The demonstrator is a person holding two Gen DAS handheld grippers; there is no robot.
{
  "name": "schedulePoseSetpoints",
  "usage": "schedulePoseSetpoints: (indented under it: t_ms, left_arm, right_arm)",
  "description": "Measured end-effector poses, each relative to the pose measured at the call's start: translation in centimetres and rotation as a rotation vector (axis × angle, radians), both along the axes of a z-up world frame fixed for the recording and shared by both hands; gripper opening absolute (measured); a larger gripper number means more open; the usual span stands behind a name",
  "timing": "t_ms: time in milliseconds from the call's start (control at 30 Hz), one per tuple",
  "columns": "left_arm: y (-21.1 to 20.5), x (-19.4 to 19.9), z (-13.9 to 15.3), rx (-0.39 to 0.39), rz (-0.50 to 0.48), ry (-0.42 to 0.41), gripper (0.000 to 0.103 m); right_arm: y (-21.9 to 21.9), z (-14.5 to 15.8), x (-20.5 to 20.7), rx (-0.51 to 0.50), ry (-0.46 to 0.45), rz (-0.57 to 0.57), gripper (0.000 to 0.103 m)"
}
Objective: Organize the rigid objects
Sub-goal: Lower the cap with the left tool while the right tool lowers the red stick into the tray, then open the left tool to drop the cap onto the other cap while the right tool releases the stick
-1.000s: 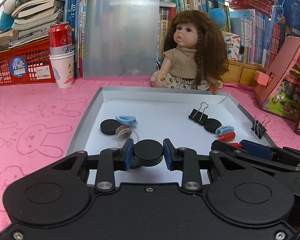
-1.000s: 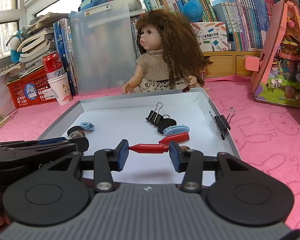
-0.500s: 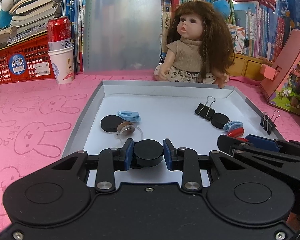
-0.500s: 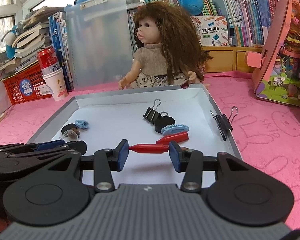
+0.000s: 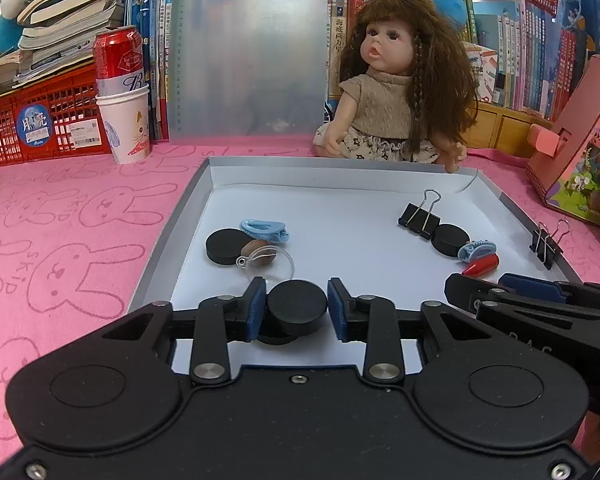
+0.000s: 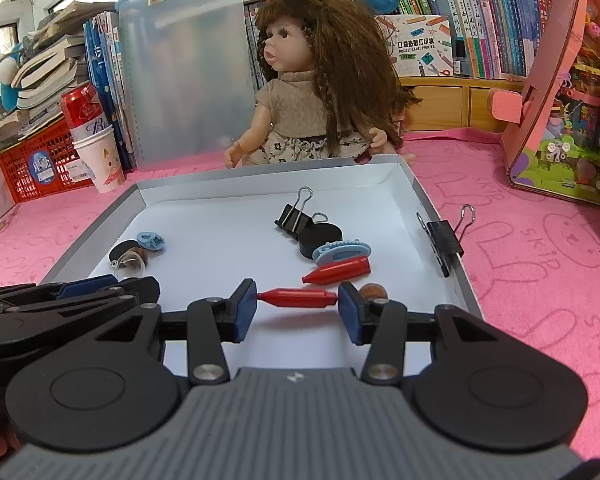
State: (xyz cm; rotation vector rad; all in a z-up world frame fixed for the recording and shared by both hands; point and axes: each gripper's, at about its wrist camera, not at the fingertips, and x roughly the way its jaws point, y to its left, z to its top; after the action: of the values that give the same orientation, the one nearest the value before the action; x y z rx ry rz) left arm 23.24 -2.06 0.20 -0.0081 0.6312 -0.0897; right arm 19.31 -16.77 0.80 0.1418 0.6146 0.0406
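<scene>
My left gripper (image 5: 297, 307) is shut on a black disc (image 5: 297, 305), held just above the white tray (image 5: 332, 178) near its front. My right gripper (image 6: 297, 299) is shut on a red pointed cap (image 6: 298, 298), gripped end to end, low over the tray's front right. On the tray's left lie a black disc (image 5: 225, 246), a blue clip (image 5: 265, 230), a brown nut (image 5: 256, 249) and a clear ring (image 5: 274, 262). On the right lie a binder clip (image 6: 296, 218), a black disc (image 6: 320, 236), a blue clip (image 6: 342, 251), a red cap (image 6: 338, 271) and a brown nut (image 6: 373, 291).
A black binder clip (image 6: 444, 236) is clamped on the tray's right rim. A doll (image 5: 396, 80) sits behind the tray. A can in a paper cup (image 5: 122, 96), a red basket (image 5: 28, 120), books and a pink toy house (image 6: 564, 92) stand around on the pink cloth.
Both grippers have kept their hold and moved forward over the tray, slightly higher; the doll and back objects look closer. The objects on the tray have not moved.
</scene>
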Motion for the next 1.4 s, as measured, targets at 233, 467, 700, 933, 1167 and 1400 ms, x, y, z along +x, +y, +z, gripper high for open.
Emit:
schedulePoseSetpoints:
  t_ms: [233, 467, 700, 933, 1167, 1400]
  left_arm:
    - [-0.1, -0.2, 0.1, 0.006, 0.004, 0.006, 0.047]
    - [0.4, -0.5, 0.4, 0.007, 0.018, 0.013, 0.056]
    - [1.0, -0.9, 1.0, 0.007, 0.044, 0.013, 0.071]
    - [1.6, -1.3, 1.6, -0.003, 0.059, 0.003, 0.081]
    - [1.6, -2.1, 2.3, 0.009, 0.063, -0.016, 0.086]
    - [1.8, -2.8, 2.8, 0.005, 0.065, -0.027, 0.089]
  right_arm:
    - [0.0, 0.2, -0.3, -0.003, -0.007, 0.0, 0.064]
    - [-0.2, 0.5, -0.6, -0.009, -0.01, -0.008, 0.073]
    - [-0.4, 1.0, -1.0, -0.017, -0.021, -0.026, 0.085]
    - [-0.9, 1.5, -1.4, -0.002, -0.03, -0.038, 0.09]
    - [-0.8, 2.3, -2.2, -0.02, -0.064, -0.037, 0.095]
    - [-1.1, 2.9, -3.0, -0.023, -0.089, -0.036, 0.103]
